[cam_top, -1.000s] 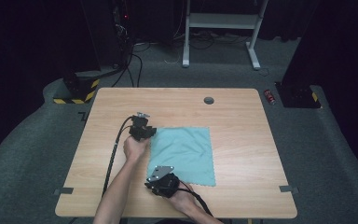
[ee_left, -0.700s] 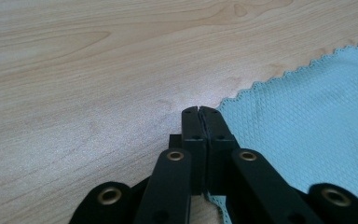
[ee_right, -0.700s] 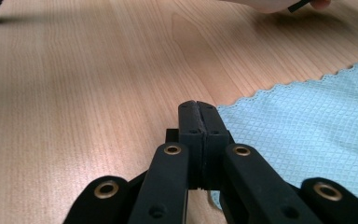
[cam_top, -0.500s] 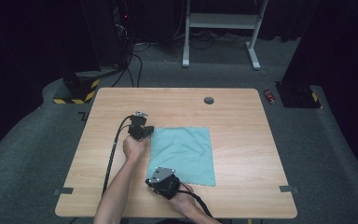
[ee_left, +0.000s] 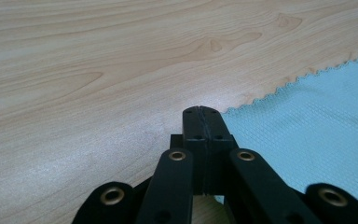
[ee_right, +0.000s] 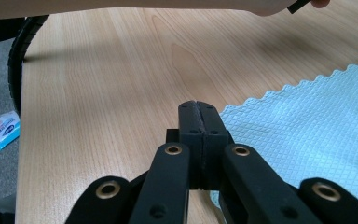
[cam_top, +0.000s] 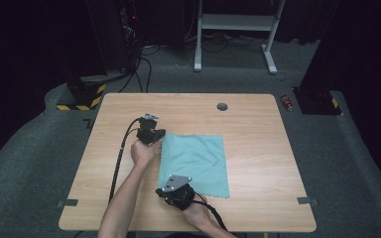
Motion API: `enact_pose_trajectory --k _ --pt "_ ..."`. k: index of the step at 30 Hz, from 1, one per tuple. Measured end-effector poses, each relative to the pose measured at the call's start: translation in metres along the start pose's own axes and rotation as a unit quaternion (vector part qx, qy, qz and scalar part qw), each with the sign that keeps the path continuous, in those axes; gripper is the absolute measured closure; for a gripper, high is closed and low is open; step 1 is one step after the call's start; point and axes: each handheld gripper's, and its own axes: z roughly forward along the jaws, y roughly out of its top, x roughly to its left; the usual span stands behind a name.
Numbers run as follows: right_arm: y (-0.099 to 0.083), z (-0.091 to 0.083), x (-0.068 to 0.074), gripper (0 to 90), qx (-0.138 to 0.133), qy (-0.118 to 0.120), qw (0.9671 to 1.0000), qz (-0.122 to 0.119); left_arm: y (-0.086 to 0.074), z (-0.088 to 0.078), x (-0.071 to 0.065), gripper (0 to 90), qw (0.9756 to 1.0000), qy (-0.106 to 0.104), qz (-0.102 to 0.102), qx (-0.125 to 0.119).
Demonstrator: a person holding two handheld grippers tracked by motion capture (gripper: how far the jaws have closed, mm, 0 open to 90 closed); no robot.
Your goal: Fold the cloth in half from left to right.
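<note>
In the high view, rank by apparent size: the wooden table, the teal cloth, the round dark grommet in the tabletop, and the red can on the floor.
1. wooden table
2. teal cloth
3. and 4. round dark grommet and red can: both look tiny and much alike, so no ranking between them.

the left gripper point(cam_top: 151, 133) sits ahead of the right gripper point(cam_top: 177, 188) and a little to its left, well apart from it. the left forearm point(cam_top: 124, 198) runs up from the near edge to the left hand point(cam_top: 143, 151) behind its gripper. the right hand point(cam_top: 196, 210) lies low behind its own. in both gripper views the black jaws are pressed together, having just been closing.
</note>
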Motion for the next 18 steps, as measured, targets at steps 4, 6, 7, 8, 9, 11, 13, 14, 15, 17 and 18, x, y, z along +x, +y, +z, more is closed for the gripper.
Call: enact_pose_trajectory --k 4,6,7,8,9,11,13,14,15,17,18 --pt "0.002 -0.001 0.0 90.0 -0.003 0.001 1.0 0.002 0.001 -0.002 0.002 90.0 1.0 -0.003 -0.004 0.0" --pt "0.004 -0.001 0.001 90.0 -0.005 0.003 1.0 0.002 0.001 -0.003 0.003 90.0 1.0 -0.003 -0.003 -0.001" --pt "0.005 -0.001 0.001 90.0 -0.007 0.005 1.0 0.004 0.002 -0.004 0.003 90.0 1.0 -0.004 -0.003 -0.001" --pt "0.005 -0.001 0.001 90.0 -0.007 0.005 1.0 0.004 0.002 -0.005 0.004 90.0 1.0 -0.003 -0.003 0.0" --pt "0.006 -0.001 0.0 90.0 -0.008 0.006 0.9999 0.003 0.002 -0.006 0.005 90.0 1.0 -0.004 -0.003 -0.001" --pt "0.007 -0.001 0.001 90.0 -0.007 0.007 0.9999 0.004 0.003 -0.007 0.006 90.0 1.0 -0.004 -0.004 -0.001" --pt "0.009 -0.001 0.001 90.0 -0.007 0.008 0.9999 0.001 0.003 -0.008 0.007 90.0 1.0 -0.004 -0.004 0.0" --pt "0.009 -0.001 0.002 90.0 -0.008 0.009 0.9999 0.003 0.003 -0.009 0.008 90.0 1.0 -0.003 -0.003 0.001" --pt "0.01 -0.002 0.001 90.0 -0.008 0.01 0.9999 0.004 0.003 -0.009 0.009 90.0 1.0 -0.004 -0.005 0.001" --pt "0.012 -0.002 0.001 90.0 -0.01 0.012 0.9999 0.005 0.003 -0.01 0.01 90.0 1.0 -0.003 -0.004 0.001" --pt "0.013 -0.001 0.001 90.0 -0.011 0.014 0.9998 0.006 0.003 -0.011 0.01 90.0 1.0 -0.004 -0.007 0.0"
